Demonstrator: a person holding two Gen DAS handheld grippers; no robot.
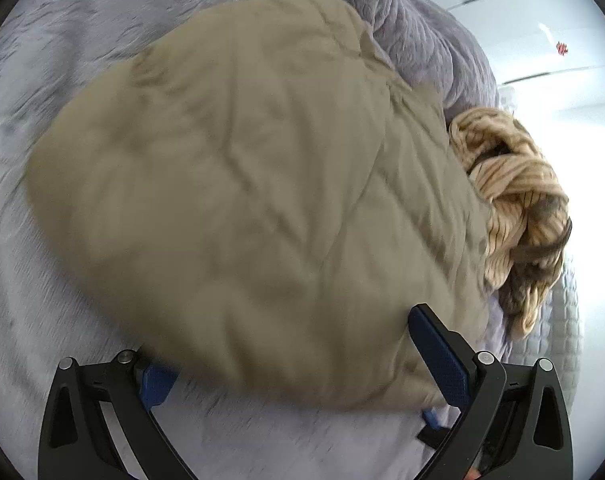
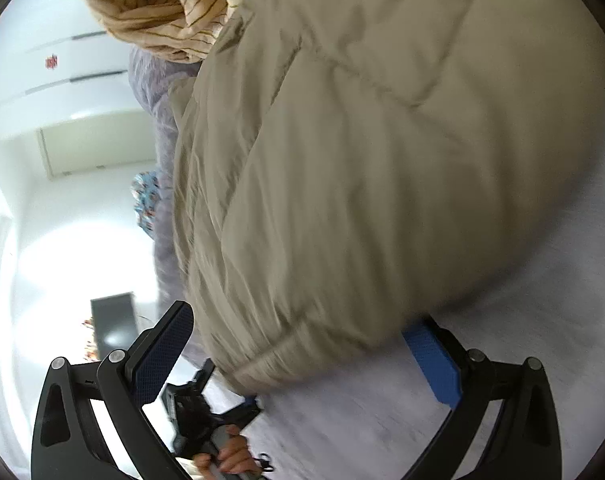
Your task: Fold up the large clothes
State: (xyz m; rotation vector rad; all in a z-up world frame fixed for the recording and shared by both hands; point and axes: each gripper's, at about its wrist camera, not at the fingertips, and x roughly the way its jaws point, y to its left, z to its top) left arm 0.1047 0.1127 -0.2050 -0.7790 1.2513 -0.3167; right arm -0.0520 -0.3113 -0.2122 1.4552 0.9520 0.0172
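A bulky khaki padded jacket [image 1: 238,168] lies folded in a mound on a pale lilac fleece bed cover [image 1: 30,304]. In the left wrist view my left gripper [image 1: 286,344] is open, its two blue-padded fingers straddling the jacket's near edge; the left pad is partly hidden under the fabric. In the right wrist view the same jacket [image 2: 382,168] fills the frame. My right gripper [image 2: 302,344] is open, its fingers either side of the jacket's ribbed cuff or hem. Neither gripper pinches the fabric. Both views are motion-blurred.
A tan striped knit garment [image 1: 518,200] lies bunched beside the jacket at the bed's edge, also in the right wrist view [image 2: 174,12]. A ridge of lilac blanket [image 1: 422,40] rises behind. White wardrobe and floor [image 2: 62,128] lie beyond. The other hand-held gripper [image 2: 198,408] shows below.
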